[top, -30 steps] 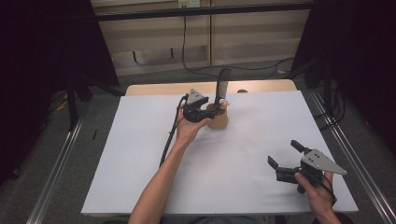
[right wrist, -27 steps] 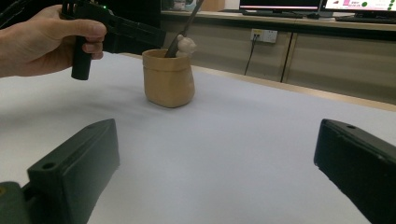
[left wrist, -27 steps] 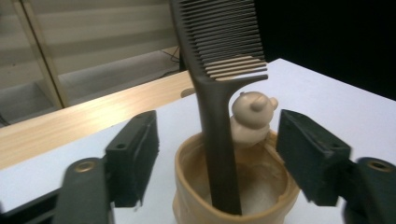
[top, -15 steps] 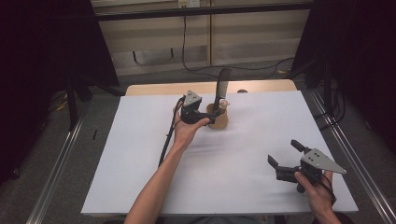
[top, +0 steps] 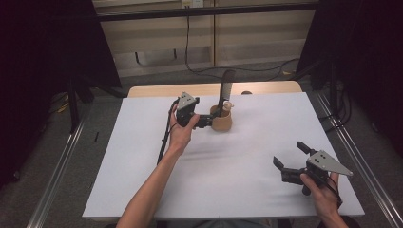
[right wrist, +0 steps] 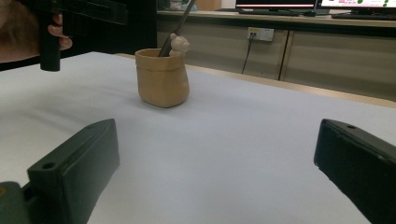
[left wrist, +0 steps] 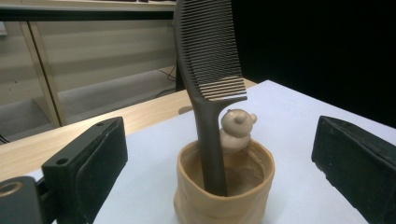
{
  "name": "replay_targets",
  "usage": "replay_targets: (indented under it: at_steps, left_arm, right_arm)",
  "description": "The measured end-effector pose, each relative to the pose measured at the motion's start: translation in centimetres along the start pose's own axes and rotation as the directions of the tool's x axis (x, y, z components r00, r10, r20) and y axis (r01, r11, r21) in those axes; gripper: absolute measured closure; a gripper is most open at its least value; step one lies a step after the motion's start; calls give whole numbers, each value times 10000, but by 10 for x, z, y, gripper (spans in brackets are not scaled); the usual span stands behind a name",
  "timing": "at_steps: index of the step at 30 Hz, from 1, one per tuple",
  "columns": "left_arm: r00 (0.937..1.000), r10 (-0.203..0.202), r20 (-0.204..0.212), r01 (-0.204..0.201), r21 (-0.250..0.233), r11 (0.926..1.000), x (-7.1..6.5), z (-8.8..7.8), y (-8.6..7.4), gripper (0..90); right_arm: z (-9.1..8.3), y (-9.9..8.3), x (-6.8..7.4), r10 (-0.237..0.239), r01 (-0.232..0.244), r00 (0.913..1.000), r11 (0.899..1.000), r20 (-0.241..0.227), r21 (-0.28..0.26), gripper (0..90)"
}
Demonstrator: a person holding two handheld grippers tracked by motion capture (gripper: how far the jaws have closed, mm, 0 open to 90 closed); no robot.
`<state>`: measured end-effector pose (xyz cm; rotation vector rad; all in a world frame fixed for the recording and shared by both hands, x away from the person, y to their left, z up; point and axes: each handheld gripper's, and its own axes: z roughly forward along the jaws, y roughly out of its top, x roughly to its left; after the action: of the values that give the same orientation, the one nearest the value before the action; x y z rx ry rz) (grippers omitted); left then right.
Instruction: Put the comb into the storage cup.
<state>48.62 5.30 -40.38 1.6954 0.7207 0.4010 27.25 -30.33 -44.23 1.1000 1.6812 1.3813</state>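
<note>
Comb [left wrist: 208,70] upright in cup [left wrist: 224,191], left gripper [top: 205,119] level beside, jaws just spread, empty.

Even overhead light on the white surface [top: 142,156], the room at the frame edges going black; soft shadows only, no glare, and the nearest fingers [left wrist: 88,168] blur at the bottom

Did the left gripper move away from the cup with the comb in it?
Yes. The left gripper slid a little left, away from the cup, its jaws just opened, the comb left standing inside.
</note>
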Motion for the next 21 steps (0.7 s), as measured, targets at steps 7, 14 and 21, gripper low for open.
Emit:
replay_targets:
  at_steps: [7, 14, 21]
  left_arm:
    - [9995, 174, -272, -177, -93, 9998, -5, -14, -2, 31]
    - [9990, 395, -219, -400, -225, 9989, -13, -27, 3, 19]
    - [9970, 633, -455, -660, -609, 9960, -16, -47, 3, 15]
  right_arm:
    - [-3, 1, 2, -94, 94, 9999, 10000, 35, -31, 0]
    - [-3, 2, 3, -189, 190, 9996, 9998, 211, -54, 0]
    - [-4, 2, 3, -184, 185, 9996, 9998, 191, -78, 0]
